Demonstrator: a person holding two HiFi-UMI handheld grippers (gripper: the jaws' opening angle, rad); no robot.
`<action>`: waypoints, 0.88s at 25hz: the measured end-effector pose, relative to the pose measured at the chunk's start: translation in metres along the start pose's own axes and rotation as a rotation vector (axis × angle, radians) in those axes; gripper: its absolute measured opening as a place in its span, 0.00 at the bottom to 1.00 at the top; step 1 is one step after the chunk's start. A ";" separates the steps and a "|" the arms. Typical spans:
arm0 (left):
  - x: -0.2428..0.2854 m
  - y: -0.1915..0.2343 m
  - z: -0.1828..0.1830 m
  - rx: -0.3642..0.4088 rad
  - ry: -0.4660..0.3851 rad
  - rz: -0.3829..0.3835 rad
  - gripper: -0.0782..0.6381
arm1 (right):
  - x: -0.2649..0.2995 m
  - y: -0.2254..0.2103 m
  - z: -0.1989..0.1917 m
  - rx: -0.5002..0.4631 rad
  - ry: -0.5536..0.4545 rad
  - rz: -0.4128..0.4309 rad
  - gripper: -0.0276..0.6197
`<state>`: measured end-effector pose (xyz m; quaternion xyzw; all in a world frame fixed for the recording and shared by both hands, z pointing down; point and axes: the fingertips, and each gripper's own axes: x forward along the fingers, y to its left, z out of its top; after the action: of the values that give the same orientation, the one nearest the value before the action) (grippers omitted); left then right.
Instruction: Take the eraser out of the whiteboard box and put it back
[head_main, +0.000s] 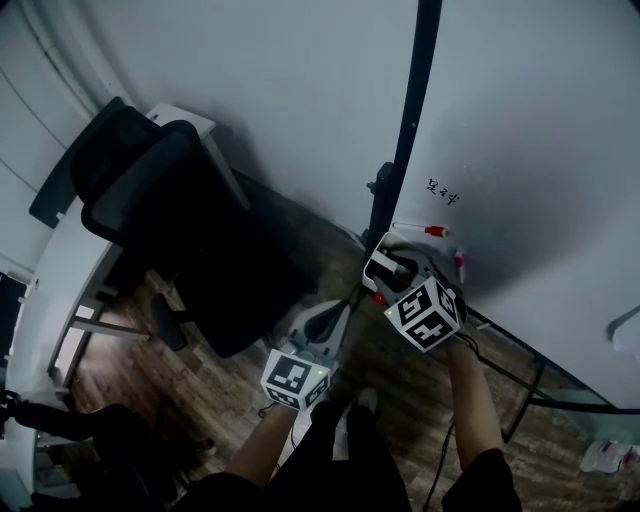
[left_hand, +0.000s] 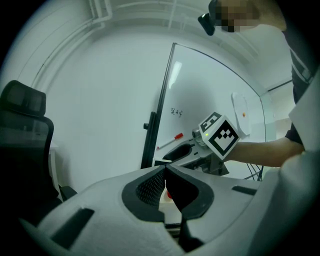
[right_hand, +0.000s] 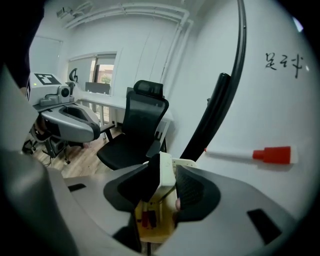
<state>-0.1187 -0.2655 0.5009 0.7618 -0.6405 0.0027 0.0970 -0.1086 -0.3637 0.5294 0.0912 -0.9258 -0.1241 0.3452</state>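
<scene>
White and slab-shaped, the eraser (right_hand: 165, 172) stands on edge in the box (right_hand: 162, 231) at the bottom corner of the whiteboard (head_main: 520, 130). We see it between the jaws of the right gripper (head_main: 390, 268), which are spread. It lies close along the pad on the left of that gripper's view, and a clear gap separates it from the other pad, so nothing is pinched. Whether it touches the near pad we cannot tell. The box is cream-coloured, and a couple of small red things lie in its bottom below the eraser. The right gripper tilts down into the box from above.

We hold the left gripper (left_hand: 165, 169) lower and off to the side, well apart from the box, over the wooden floor (head_main: 400, 390). Its jaws are pressed together at the tips, with nothing between them, and it points roughly level toward the board and the right gripper.

On the whiteboard, a marker (right_hand: 248, 154) with a red cap sticks to the surface just above the box, under a few handwritten black characters (head_main: 441, 190). The board's black post (head_main: 405, 120) runs up beside the box. To the left stands a black office chair (head_main: 190, 220), pushed up near a white desk (head_main: 45, 290).
</scene>
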 end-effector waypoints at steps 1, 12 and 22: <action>0.000 0.000 0.000 -0.001 0.000 0.000 0.12 | 0.000 0.000 0.000 -0.004 0.003 -0.001 0.27; -0.003 0.003 0.003 -0.004 -0.008 0.003 0.12 | -0.001 0.000 -0.002 0.005 0.012 0.007 0.21; -0.003 0.006 0.020 -0.004 -0.044 0.010 0.12 | -0.025 -0.007 0.021 -0.018 -0.022 -0.007 0.22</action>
<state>-0.1271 -0.2665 0.4819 0.7584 -0.6461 -0.0147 0.0843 -0.1032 -0.3607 0.4960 0.0900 -0.9281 -0.1347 0.3351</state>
